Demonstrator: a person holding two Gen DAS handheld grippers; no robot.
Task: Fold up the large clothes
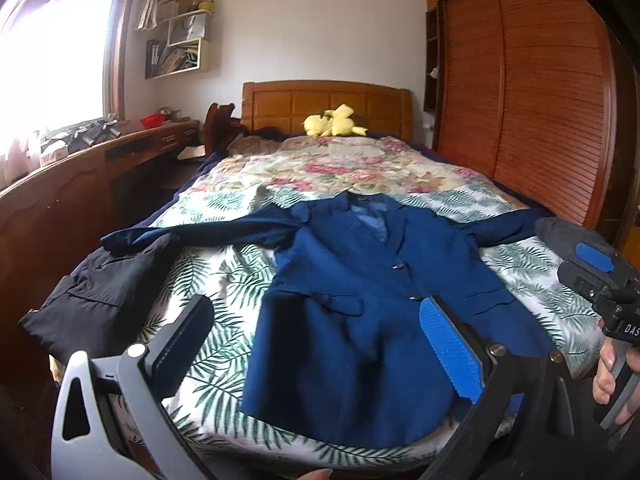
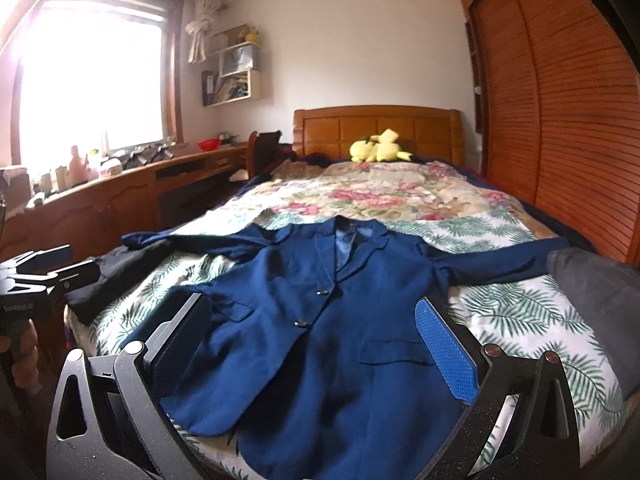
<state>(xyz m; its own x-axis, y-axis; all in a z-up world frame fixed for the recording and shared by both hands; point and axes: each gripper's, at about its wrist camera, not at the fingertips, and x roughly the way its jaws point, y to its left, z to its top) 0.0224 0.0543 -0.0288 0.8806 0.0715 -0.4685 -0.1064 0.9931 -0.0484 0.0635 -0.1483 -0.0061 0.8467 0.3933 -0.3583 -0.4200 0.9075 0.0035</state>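
A navy blue blazer (image 1: pixel 360 304) lies flat and face up on the bed, buttoned, with both sleeves spread out to the sides; it also shows in the right wrist view (image 2: pixel 320 332). My left gripper (image 1: pixel 320 344) is open and empty, held above the blazer's lower hem near the foot of the bed. My right gripper (image 2: pixel 316 340) is open and empty, also above the blazer's lower part. The right gripper's body shows at the right edge of the left wrist view (image 1: pixel 600 280), and the left gripper's body at the left edge of the right wrist view (image 2: pixel 36 280).
The bed (image 1: pixel 224 264) has a leaf-and-flower cover. A black garment (image 1: pixel 96 296) lies at its left edge and a grey one (image 2: pixel 596 292) at its right. A yellow plush toy (image 1: pixel 334 122) sits by the headboard. A wooden desk (image 1: pixel 80 176) runs along the left, a wardrobe (image 1: pixel 520 100) along the right.
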